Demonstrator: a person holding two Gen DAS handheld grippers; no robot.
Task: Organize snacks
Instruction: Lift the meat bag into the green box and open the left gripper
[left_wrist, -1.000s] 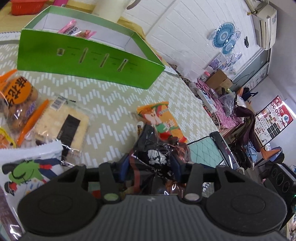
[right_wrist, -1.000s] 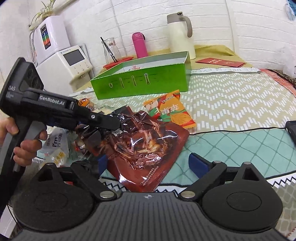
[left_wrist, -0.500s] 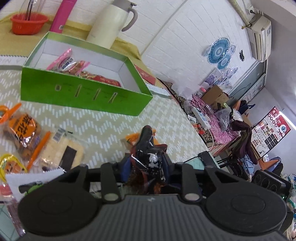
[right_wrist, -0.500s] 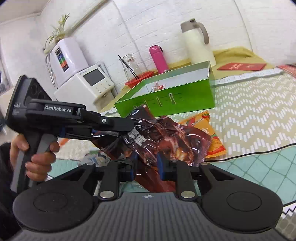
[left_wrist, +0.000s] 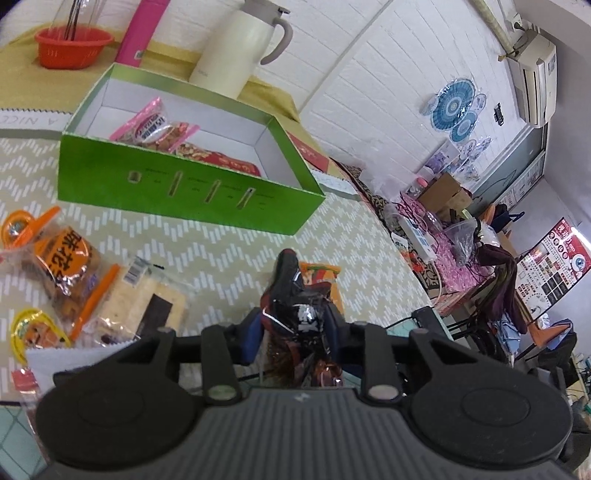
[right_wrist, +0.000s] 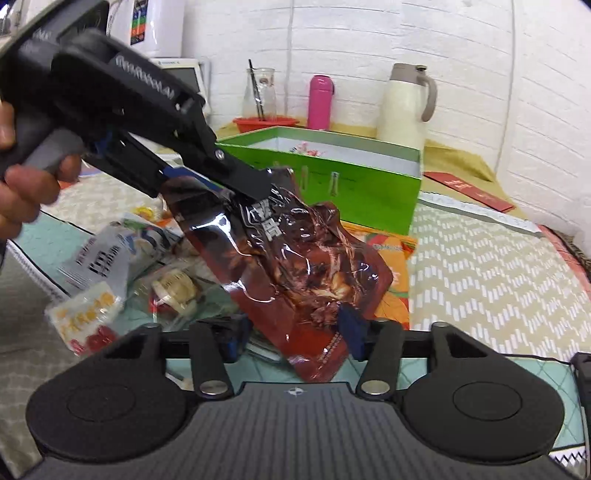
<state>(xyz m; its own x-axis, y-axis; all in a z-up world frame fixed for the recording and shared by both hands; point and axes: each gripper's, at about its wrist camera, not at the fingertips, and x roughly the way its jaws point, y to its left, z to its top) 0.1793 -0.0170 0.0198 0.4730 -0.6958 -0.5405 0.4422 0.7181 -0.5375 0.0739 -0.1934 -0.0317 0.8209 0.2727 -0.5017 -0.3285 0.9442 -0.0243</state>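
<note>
A dark red foil snack pouch (right_wrist: 295, 251) hangs tilted above the table, with my left gripper (right_wrist: 236, 181) shut on its top corner. In the left wrist view the pouch (left_wrist: 291, 291) stands edge-on between the blue pads of the left gripper (left_wrist: 295, 332). My right gripper (right_wrist: 295, 338) is opening; the pouch's lower end hangs between its fingers, and the left pad stands clear of it. The green box (left_wrist: 184, 184) lies beyond with several snack packs inside; it also shows in the right wrist view (right_wrist: 369, 188).
Loose snacks lie on the patterned cloth: an orange packet (left_wrist: 66, 258), a cracker pack (left_wrist: 147, 299), an orange bag (left_wrist: 321, 273) under the pouch, and more packs (right_wrist: 110, 266). A cream jug (left_wrist: 240, 48), a pink bottle (right_wrist: 319, 101) and a red basket (left_wrist: 74, 48) stand behind the box.
The left gripper closed on the pouch and lifted it off the table. The right gripper closed on its lower part half a second ago and has since spread apart and rolled.
</note>
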